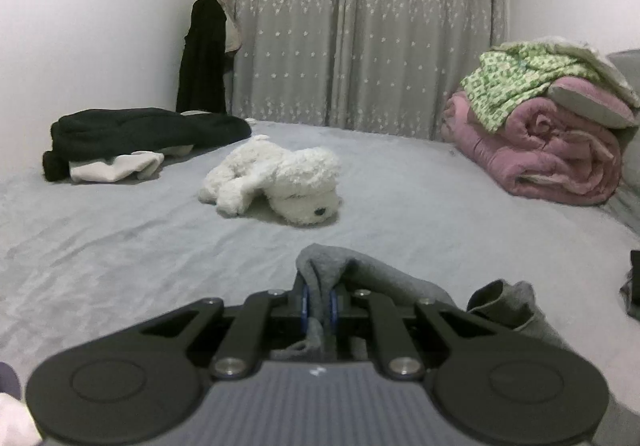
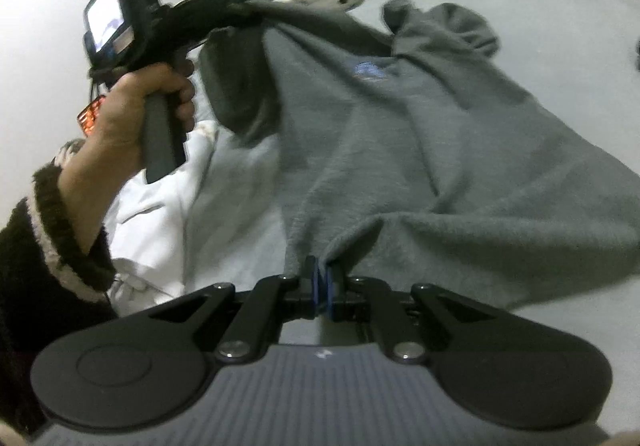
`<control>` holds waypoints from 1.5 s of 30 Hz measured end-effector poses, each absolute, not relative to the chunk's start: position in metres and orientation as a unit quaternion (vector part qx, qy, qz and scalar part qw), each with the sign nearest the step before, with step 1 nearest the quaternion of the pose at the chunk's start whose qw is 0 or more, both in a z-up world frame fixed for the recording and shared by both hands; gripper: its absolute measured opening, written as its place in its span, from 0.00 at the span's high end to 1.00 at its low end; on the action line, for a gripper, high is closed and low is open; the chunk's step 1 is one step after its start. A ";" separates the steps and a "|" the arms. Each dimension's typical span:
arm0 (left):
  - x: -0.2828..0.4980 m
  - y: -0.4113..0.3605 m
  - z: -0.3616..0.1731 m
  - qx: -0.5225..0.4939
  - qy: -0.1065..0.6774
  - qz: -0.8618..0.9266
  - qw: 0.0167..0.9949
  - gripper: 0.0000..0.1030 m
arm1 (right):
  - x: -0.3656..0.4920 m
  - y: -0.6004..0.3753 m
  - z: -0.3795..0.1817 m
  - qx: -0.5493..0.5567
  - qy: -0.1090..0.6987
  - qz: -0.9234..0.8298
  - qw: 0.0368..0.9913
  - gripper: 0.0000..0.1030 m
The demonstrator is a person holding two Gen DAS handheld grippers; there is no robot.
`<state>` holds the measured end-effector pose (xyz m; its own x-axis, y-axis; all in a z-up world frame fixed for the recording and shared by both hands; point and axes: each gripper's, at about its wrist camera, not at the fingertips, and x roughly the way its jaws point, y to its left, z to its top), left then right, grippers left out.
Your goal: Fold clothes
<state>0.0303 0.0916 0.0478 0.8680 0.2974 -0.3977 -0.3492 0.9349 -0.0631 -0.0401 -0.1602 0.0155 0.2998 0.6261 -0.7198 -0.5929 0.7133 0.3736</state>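
Grippers (image 1: 318, 304) (image 2: 322, 288) pinch grey sweatshirt (image 2: 400, 150) over bed (image 1: 400, 206).

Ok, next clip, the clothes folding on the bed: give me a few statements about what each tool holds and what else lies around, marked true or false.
1. The left tool is shut on the grey sweatshirt. True.
2. The right tool is open and holds nothing. False: it is shut on an edge of the same sweatshirt.
3. A white plush toy lies on the bed. True.
4. The rolled pink blanket has a black jacket on top. False: a green patterned cloth lies on it.
5. The sweatshirt is neatly folded. False: it hangs stretched between both tools.
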 end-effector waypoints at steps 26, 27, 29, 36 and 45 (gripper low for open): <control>0.034 0.133 0.006 -0.142 0.355 0.119 0.916 0.49 | -0.018 -0.153 0.042 0.083 0.465 0.416 0.777 0.50; 0.036 0.134 0.004 -0.144 0.361 0.117 0.914 0.49 | -0.012 -0.153 0.044 0.092 0.464 0.413 0.778 0.50; 0.039 0.134 0.000 -0.148 0.370 0.116 0.910 0.48 | 0.000 -0.151 0.049 0.104 0.461 0.401 0.785 0.50; 0.045 0.137 -0.009 -0.172 0.388 0.109 0.899 0.46 | 0.055 -0.140 0.056 0.109 0.431 0.328 0.833 0.50; 0.054 0.130 -0.016 -0.168 0.392 0.126 0.896 0.46 | 0.109 -0.102 0.047 -0.001 0.380 0.254 0.889 0.50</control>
<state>0.0542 0.1298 -0.0165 0.6607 0.0935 -0.7448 -0.3567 0.9121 -0.2019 0.1093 -0.1019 0.0468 0.5819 0.4512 -0.6766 -0.4525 0.8709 0.1917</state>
